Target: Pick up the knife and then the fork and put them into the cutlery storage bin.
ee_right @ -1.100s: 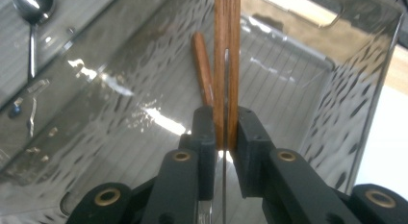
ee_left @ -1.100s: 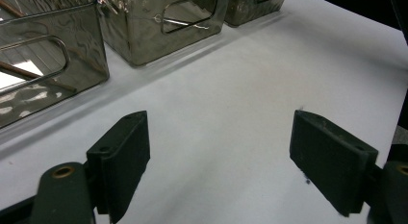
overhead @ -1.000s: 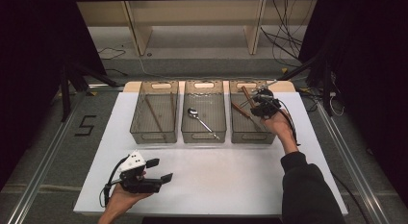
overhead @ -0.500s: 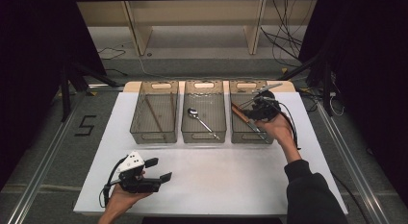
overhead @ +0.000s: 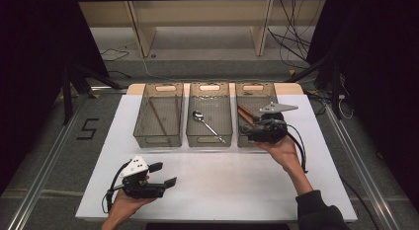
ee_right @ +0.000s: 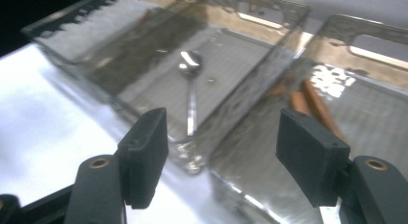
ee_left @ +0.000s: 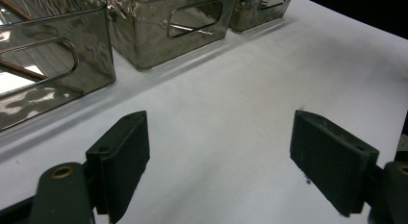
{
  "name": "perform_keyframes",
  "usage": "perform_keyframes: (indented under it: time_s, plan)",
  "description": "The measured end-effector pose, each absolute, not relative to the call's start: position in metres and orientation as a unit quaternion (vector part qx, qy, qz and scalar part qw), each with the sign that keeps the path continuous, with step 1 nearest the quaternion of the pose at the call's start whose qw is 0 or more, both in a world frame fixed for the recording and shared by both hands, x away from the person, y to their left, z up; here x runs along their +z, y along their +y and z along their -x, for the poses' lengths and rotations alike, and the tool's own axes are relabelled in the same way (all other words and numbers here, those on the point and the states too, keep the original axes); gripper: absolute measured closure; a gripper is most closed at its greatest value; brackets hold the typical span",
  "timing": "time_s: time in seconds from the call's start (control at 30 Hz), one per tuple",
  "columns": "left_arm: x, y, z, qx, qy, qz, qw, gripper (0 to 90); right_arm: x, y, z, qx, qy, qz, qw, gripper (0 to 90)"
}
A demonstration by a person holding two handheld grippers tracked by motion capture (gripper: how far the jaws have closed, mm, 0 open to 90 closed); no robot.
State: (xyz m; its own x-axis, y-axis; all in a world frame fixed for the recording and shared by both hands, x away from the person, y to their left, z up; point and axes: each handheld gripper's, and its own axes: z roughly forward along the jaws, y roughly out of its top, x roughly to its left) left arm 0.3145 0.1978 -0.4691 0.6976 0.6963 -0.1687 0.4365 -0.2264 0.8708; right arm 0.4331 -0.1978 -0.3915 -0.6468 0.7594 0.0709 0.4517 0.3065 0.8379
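Right tool (overhead: 253, 133), jaws just opening and empty, hangs at the near end of the right bin (overhead: 256, 87) with the released brown chopsticks (ee_right: 308, 105) lying just ahead inside; back out clear of the wall; left tool (overhead: 163, 174) idle, spread on the surface (overhead: 222, 180).

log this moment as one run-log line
right claw: jaws just opening, empty, over near end of right bin | brown sticks: in right bin | spoon: in middle bin | left claw: open, empty, over white table
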Motion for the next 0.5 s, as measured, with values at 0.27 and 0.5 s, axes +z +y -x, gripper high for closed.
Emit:
perform_keyframes:
  time_s: [0.27,0.5]
  plan:
    - [-0.469,0.198,-0.314,0.130,0.365,-0.773,0.502,21.5,-0.403,-0.201,-0.401,0.465,0.788,-0.364,0.174,33.3]
    - [-0.469,0.198,-0.314,0.129,0.364,-0.772,0.505,21.5,-0.413,-0.208,-0.380,0.493,0.775,-0.357,0.169,31.4]
